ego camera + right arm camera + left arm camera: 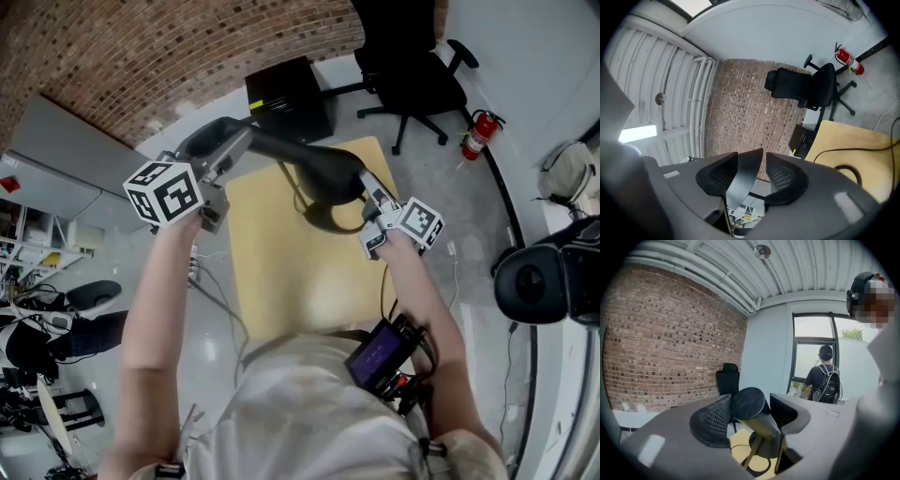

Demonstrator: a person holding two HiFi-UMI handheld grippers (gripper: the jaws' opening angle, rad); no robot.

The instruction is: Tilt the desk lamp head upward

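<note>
A black desk lamp point(314, 161) stands on a small yellow table point(272, 272), its ring base point(330, 218) on the far part of the top. My left gripper point(223, 164) is shut on the lamp's cylindrical end point(757, 416), both pads against it. At the right, my right gripper point(370, 192) is at the lamp head's edge. In the right gripper view that thin dark edge point(743, 180) lies between the jaws, which stand open with a gap beside the right pad point(785, 178).
A black office chair point(412, 66) and a black box point(286, 94) stand beyond the table. A red fire extinguisher point(480, 133) leans at the wall. A person with a backpack point(826, 380) stands by the window. Cables run over the floor at left.
</note>
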